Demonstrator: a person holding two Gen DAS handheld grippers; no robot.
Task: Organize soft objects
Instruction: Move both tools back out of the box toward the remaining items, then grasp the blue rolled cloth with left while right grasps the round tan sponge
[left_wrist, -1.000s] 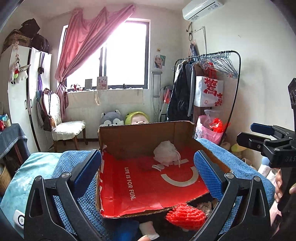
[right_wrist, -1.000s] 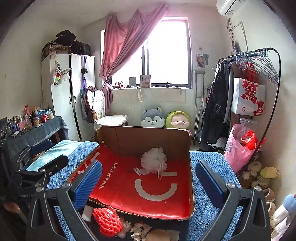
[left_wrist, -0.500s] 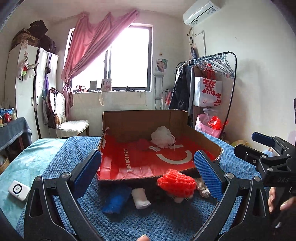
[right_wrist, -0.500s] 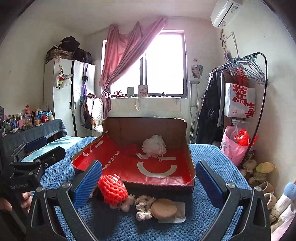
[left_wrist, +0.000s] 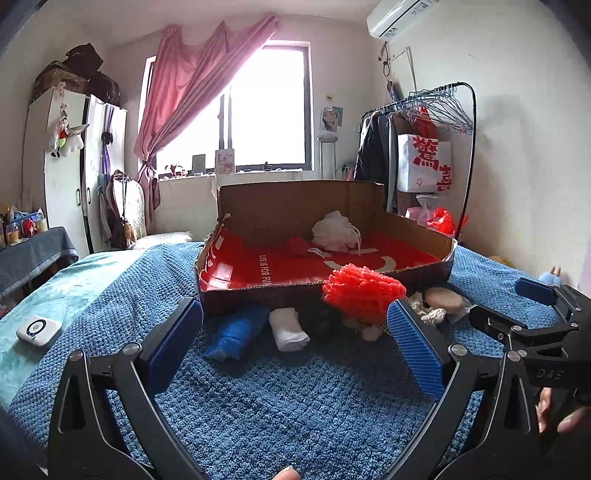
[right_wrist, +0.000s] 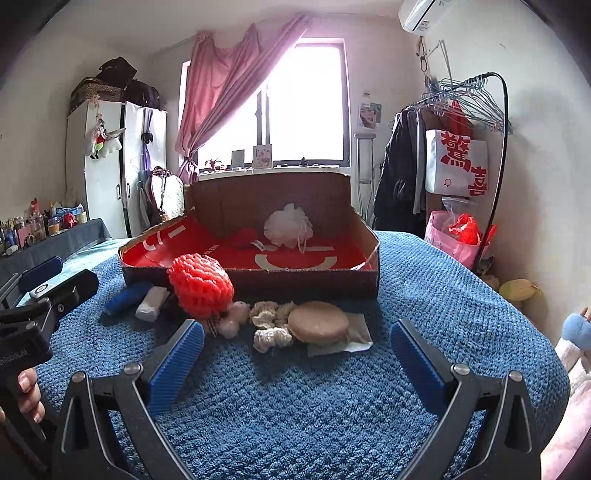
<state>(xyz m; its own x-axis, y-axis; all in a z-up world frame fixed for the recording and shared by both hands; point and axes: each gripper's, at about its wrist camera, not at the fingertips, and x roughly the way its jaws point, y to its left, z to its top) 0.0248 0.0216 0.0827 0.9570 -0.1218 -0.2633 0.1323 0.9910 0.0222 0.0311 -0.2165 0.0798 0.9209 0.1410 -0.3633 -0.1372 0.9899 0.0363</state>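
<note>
A shallow cardboard box (left_wrist: 258, 295) (right_wrist: 258, 282) with a red inside lies on the blue blanket. In it sit a white mesh puff (left_wrist: 334, 230) (right_wrist: 288, 225) and a small red item (right_wrist: 243, 236). In front of the box lie a blue roll (left_wrist: 236, 330) (right_wrist: 127, 297), a white roll (left_wrist: 288, 328) (right_wrist: 151, 302), a red mesh ball (left_wrist: 364, 291) (right_wrist: 201, 286), cream knitted pieces (right_wrist: 267, 325) and a tan round pad (right_wrist: 318, 322). My left gripper (left_wrist: 295, 343) is open, low before the rolls. My right gripper (right_wrist: 295, 350) is open, low before the pad.
A white gadget (left_wrist: 38, 328) lies on the teal cover at left. A clothes rack (right_wrist: 454, 147) with a white bag stands to the right of the bed, a white wardrobe (left_wrist: 70, 170) and a cluttered dark table (right_wrist: 44, 236) to the left. The blanket (right_wrist: 303, 406) near both grippers is bare.
Both grippers have dropped low and pulled back from above the box. The items in front of the box have come into full view. Both stayed open.
</note>
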